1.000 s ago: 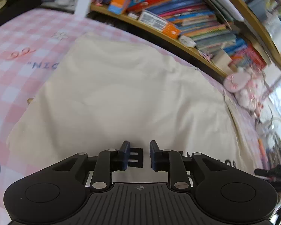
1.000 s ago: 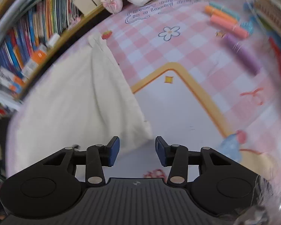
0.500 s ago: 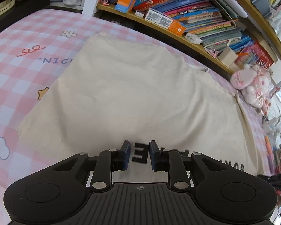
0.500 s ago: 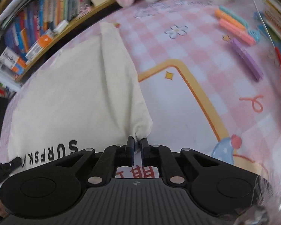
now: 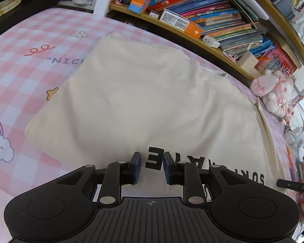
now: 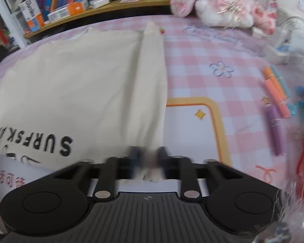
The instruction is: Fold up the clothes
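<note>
Cream shirt, one, between two grippers: left gripper, right gripper.

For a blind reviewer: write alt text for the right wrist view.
The right tool, motion-blurred, pinches a corner of a cream T-shirt printed with black letters, spread on a pink checked cloth. A pink plush rabbit and bookshelf sit behind; markers lie to the right.

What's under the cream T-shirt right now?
The cream T-shirt lies on the pink checked mat, whose print shows around its edges. Anything directly beneath the cloth is covered and cannot be seen.
</note>
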Demonstrator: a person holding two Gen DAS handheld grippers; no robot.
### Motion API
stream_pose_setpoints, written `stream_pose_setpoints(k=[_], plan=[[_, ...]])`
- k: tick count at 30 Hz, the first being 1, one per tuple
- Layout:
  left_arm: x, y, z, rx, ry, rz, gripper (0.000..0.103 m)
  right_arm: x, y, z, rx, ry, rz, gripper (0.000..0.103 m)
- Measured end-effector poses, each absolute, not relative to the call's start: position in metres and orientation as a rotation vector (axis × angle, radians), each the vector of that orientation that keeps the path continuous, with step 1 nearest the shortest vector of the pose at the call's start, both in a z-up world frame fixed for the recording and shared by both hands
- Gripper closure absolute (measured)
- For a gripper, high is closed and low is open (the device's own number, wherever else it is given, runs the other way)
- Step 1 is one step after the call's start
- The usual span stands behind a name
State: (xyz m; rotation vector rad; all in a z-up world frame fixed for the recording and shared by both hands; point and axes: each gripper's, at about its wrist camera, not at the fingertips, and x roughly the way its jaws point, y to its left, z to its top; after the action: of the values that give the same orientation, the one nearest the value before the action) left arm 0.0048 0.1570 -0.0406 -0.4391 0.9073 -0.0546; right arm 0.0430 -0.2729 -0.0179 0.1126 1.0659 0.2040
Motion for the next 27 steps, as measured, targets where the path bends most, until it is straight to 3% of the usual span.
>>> stream_pose_setpoints(k=[4,7,8,11,21,25,27], plan=[[0.004,0.157,-0.039,-0.441,0.909,-0.042,0.079,0.045,-0.289,0.006,0.24,0.999,0.206,0.098],[0.004,0.157,-0.039,-0.444,0.911,-0.038,0.079,0.05,-0.279,-0.019,0.13,1.075,0.196,0.095],[0.005,0.157,-0.038,-0.447,0.913,-0.037,0.078,0.048,-0.275,-0.024,0.089,1.065,0.202,0.091],[0.003,0.158,-0.034,-0.455,0.898,0.018,0.08,0.049,-0.275,-0.023,0.047,1.056,0.18,0.064],[-0.014,0.148,-0.009,-0.456,0.77,0.064,0.078,0.031,-0.242,0.013,-0.1,0.831,0.252,0.055],[-0.021,0.142,-0.013,-0.467,0.797,0.07,0.078,0.025,-0.217,0.006,-0.104,0.84,0.386,0.056],[-0.026,0.139,-0.014,-0.466,0.808,0.069,0.078,0.023,-0.212,-0.004,-0.069,0.893,0.437,0.062]])
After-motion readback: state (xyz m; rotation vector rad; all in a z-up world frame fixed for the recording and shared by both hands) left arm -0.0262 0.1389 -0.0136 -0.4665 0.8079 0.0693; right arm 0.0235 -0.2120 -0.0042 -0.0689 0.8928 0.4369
